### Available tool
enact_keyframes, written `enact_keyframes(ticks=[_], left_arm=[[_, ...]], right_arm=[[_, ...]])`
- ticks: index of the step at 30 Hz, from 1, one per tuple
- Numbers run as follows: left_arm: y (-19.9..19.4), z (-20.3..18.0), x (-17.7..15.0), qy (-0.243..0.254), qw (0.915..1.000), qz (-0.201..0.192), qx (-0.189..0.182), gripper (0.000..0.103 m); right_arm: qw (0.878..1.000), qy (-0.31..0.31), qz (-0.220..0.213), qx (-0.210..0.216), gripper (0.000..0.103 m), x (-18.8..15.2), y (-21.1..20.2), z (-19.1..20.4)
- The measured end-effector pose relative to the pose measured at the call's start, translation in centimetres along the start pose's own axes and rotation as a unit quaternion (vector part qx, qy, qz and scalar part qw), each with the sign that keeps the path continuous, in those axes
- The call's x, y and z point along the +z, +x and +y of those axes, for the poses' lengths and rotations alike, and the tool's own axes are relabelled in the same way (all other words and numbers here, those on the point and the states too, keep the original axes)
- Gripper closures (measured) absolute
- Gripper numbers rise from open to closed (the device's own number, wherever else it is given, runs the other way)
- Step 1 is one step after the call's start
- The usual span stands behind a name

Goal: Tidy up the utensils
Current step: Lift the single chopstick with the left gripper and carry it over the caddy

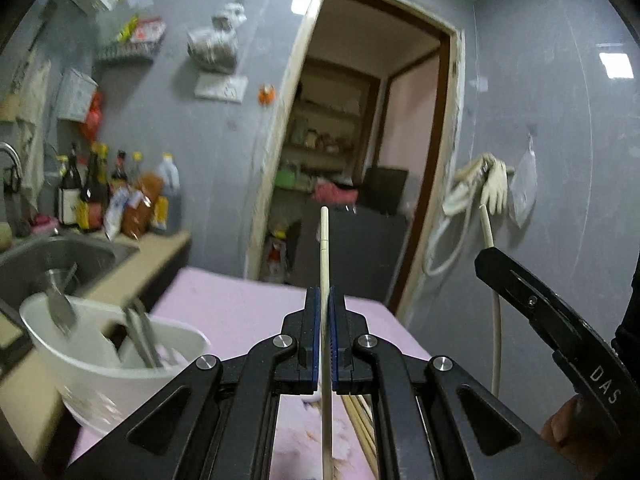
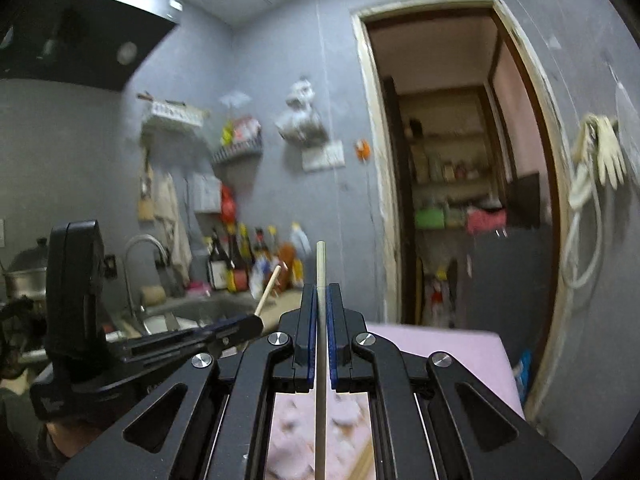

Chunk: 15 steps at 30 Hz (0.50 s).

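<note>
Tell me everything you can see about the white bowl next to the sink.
The white bowl looks like smooth plastic or ceramic, deep and round with a plain rim. It stands upright but blurred, at the counter's edge beside the steel sink and next to the pink cloth-covered table. Several metal utensils lean inside it, handles out, among them what looks like a flat spatula. Neither gripper touches it.

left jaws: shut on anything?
Shut on a chopstick: the left gripper has its blue pads pressed against both sides of it.
</note>
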<state>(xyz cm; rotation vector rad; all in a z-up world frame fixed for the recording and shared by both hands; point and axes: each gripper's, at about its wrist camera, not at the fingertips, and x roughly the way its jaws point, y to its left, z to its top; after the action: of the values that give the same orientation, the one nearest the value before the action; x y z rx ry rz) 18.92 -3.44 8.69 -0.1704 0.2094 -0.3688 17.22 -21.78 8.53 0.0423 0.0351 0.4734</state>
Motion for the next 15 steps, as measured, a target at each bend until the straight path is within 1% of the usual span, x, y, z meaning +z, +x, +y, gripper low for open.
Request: enact_keyframes(ticks=[4, 7, 10, 13, 15], left_arm=[[-1.6, 2.7, 3.0, -0.001, 0.9994, -0.032, 0.016, 0.101], [-2.8, 4.7, 4.7, -0.003, 0.9983, -0.05, 0.029, 0.101], [-3.8, 7.8, 6.4, -0.017, 0.9969, -0.063, 0.046, 0.101], [-4.0, 10.9, 7.3, -0.032, 0.9946, -0.068, 0.071, 0.101], [-3.9, 13.3, 7.7, -0.044, 0.9914, -0.075, 0.098, 0.101]], right_arm=[[0.999, 0.001, -0.033, 0.017, 0.101, 1.5, 1.1, 1.5], [0.998, 0.008, -0.046, 0.033, 0.101, 2.4, 2.4, 2.6], [0.997, 0.022, -0.059, 0.052, 0.101, 3.2, 4.1, 3.7], [0.994, 0.038, -0.076, 0.068, 0.101, 4.2, 6.0, 4.8], [0.993, 0.04, -0.088, 0.073, 0.101, 4.6, 7.0, 5.5]])
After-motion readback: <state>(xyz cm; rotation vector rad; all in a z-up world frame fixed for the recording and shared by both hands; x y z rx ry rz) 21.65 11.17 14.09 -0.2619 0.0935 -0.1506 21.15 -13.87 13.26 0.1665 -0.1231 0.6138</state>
